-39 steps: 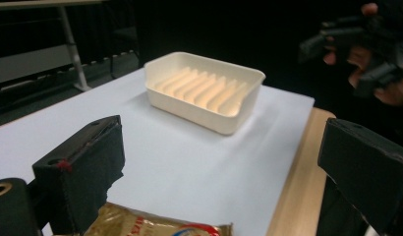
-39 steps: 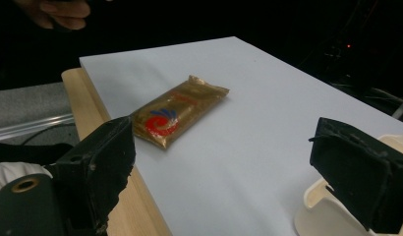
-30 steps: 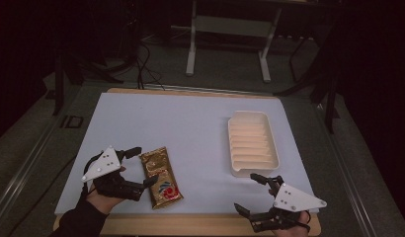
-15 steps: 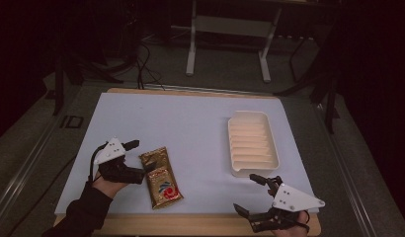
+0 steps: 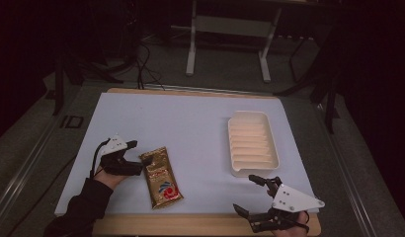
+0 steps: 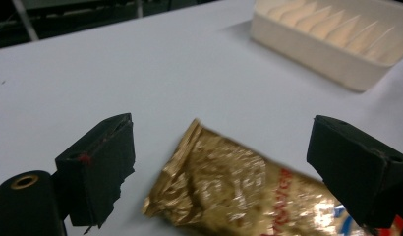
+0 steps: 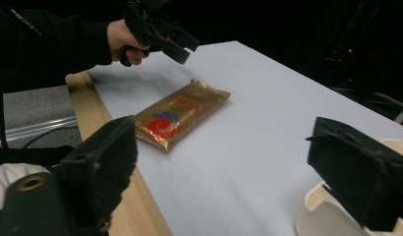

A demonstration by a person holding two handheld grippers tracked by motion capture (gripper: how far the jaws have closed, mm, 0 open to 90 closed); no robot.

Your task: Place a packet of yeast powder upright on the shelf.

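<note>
A gold snack packet (image 5: 161,177) with a red and blue logo lies flat on the white table top, near the front left. My left gripper (image 5: 139,157) is open at the packet's far left corner. In the left gripper view the crinkled end of the packet (image 6: 229,196) lies low between the jaws of the left gripper (image 6: 224,147), apart from both. My right gripper (image 5: 245,193) hovers open and empty over the front right edge. The right gripper view looks across its wide-open right gripper (image 7: 229,167) at the packet (image 7: 182,115) and the left gripper (image 7: 165,34) beyond.
A cream ribbed tray (image 5: 275,153) stands empty at the right of the table, just beyond my right gripper; its corner (image 7: 317,216) is close to one jaw. A wooden strip (image 5: 200,224) runs along the front edge. A metal table frame (image 5: 190,44) stands on the floor behind.
My left gripper has moved away from the person, from beside the packet's middle to its far left corner. The right gripper and the packet stay where they were.
</note>
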